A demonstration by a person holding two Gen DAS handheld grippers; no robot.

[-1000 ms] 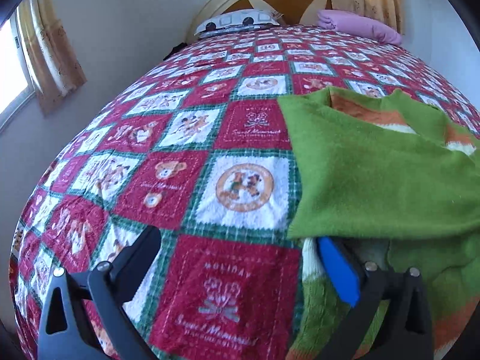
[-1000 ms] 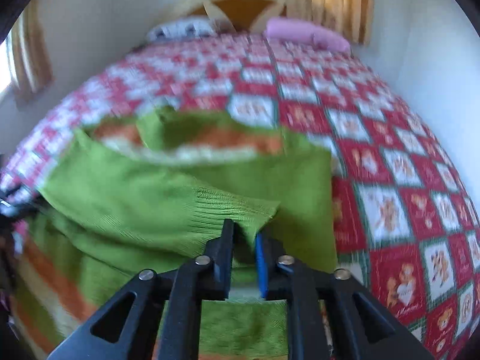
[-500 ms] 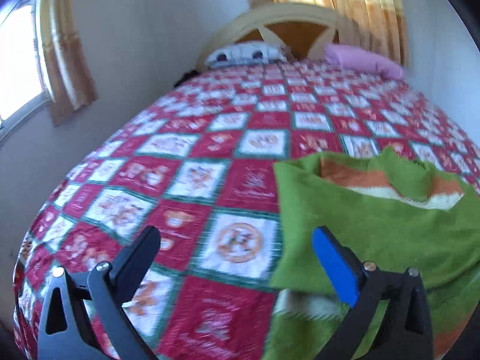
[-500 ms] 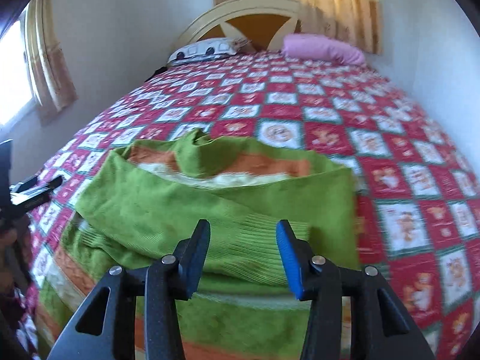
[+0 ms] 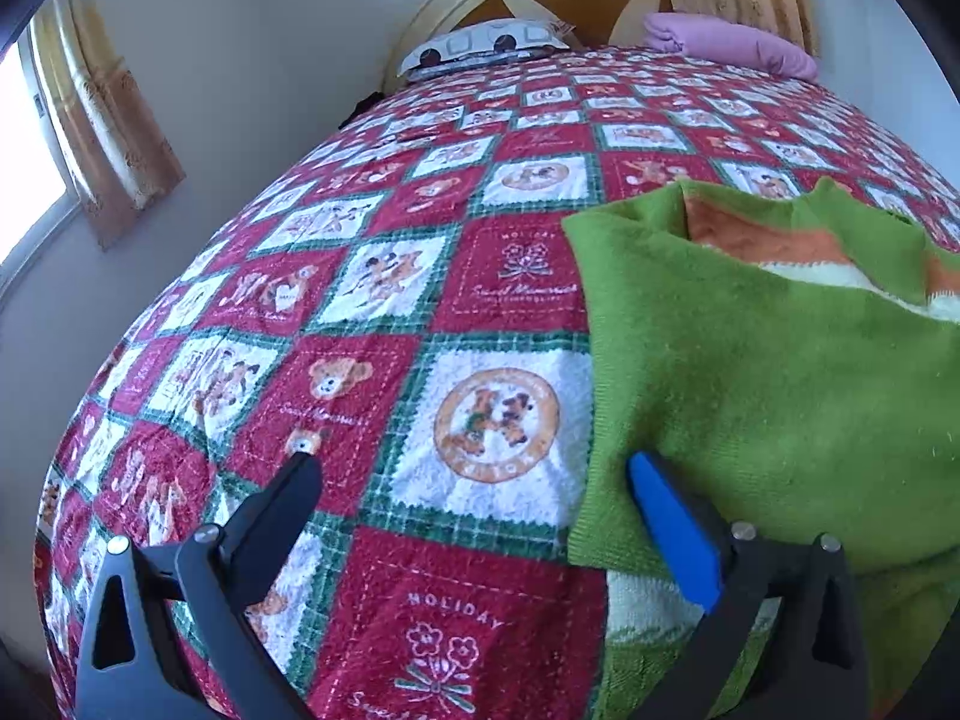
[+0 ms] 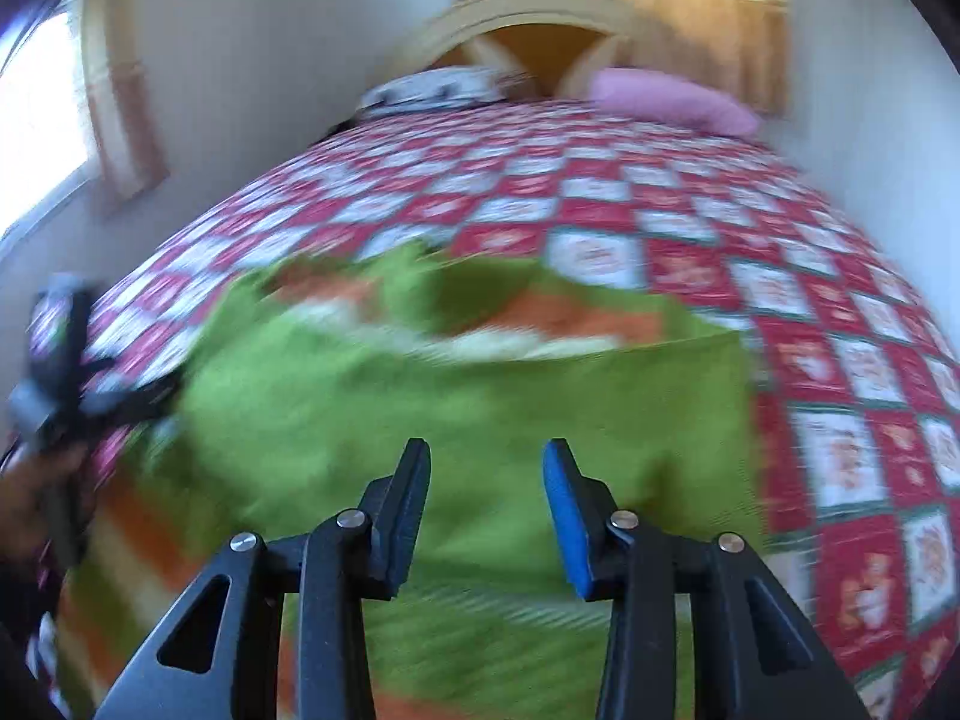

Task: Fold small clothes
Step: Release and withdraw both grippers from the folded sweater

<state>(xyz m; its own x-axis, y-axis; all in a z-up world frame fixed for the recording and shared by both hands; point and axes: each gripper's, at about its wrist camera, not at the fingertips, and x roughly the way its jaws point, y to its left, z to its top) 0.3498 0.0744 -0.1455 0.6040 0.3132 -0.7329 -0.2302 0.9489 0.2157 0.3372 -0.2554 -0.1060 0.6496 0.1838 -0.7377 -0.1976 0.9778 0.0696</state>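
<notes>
A green knit sweater [image 5: 750, 390] with orange and white stripes lies on the bed, one green part folded across its body. My left gripper [image 5: 474, 468] stands wide open over the quilt. Its blue pad [image 5: 672, 534] rests at the sweater's left edge and nothing lies between its jaws. In the blurred right wrist view, my right gripper [image 6: 486, 450] hovers just over the sweater [image 6: 420, 396]. Its jaws are closing a little with a clear gap, and they pinch no cloth. The left gripper [image 6: 66, 384] shows at that view's left edge, held by a hand [image 6: 24, 492].
A red, white and green patchwork quilt [image 5: 360, 300] covers the bed. A patterned pillow [image 5: 486, 48] and a pink pillow [image 5: 732, 48] lie by the headboard. A wall and a curtained window [image 5: 36, 138] are on the left, and another wall [image 6: 888, 138] on the right.
My right gripper has let go of the ribbed green cuff and opened, and the cuff now lies on the sweater. My left gripper drew back, then came forward to the sweater's left edge.
</notes>
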